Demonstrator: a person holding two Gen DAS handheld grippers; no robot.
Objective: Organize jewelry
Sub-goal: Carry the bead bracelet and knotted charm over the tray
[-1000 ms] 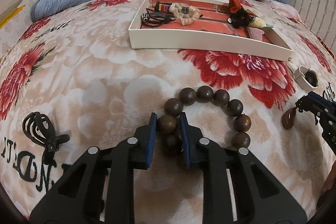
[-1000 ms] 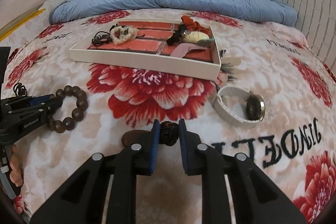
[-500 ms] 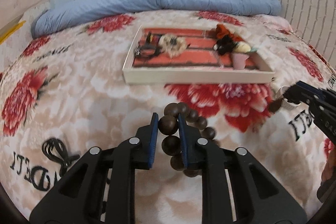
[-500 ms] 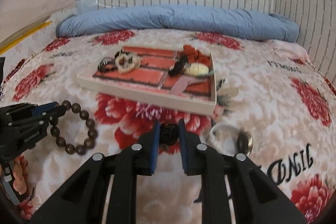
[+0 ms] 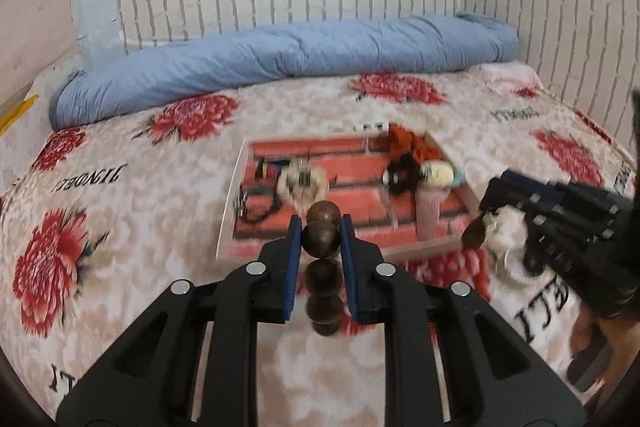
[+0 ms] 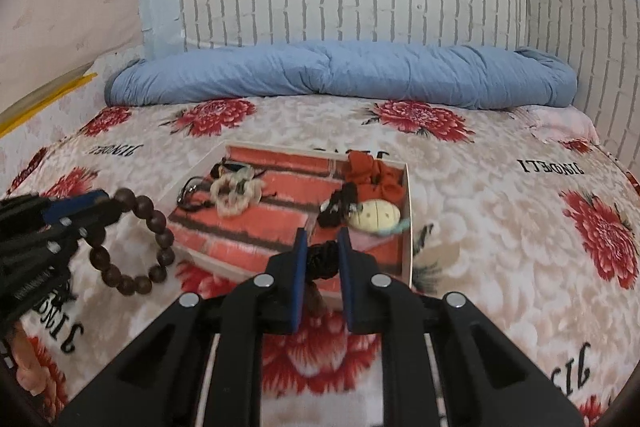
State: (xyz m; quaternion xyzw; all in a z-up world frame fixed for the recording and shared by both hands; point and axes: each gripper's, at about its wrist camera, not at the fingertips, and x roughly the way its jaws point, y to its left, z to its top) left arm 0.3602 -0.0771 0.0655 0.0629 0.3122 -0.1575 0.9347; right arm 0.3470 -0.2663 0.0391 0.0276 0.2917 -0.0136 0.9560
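Carrying toward the partly filled tray: left gripper pinching the bead bracelet, right gripper pinching a black-corded pendant, both undelivered.

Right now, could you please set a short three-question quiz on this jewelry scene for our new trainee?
1. True or false: the left gripper is shut on the wooden bead bracelet.
2. Which part of the pendant does the right gripper pinch: A the black knotted cord, B the brown stone, C nothing?
3. Where does the cream scrunchie lie?

Key: 1 true. 2 A. 3 In the tray, in a left-hand compartment beside black hair ties.
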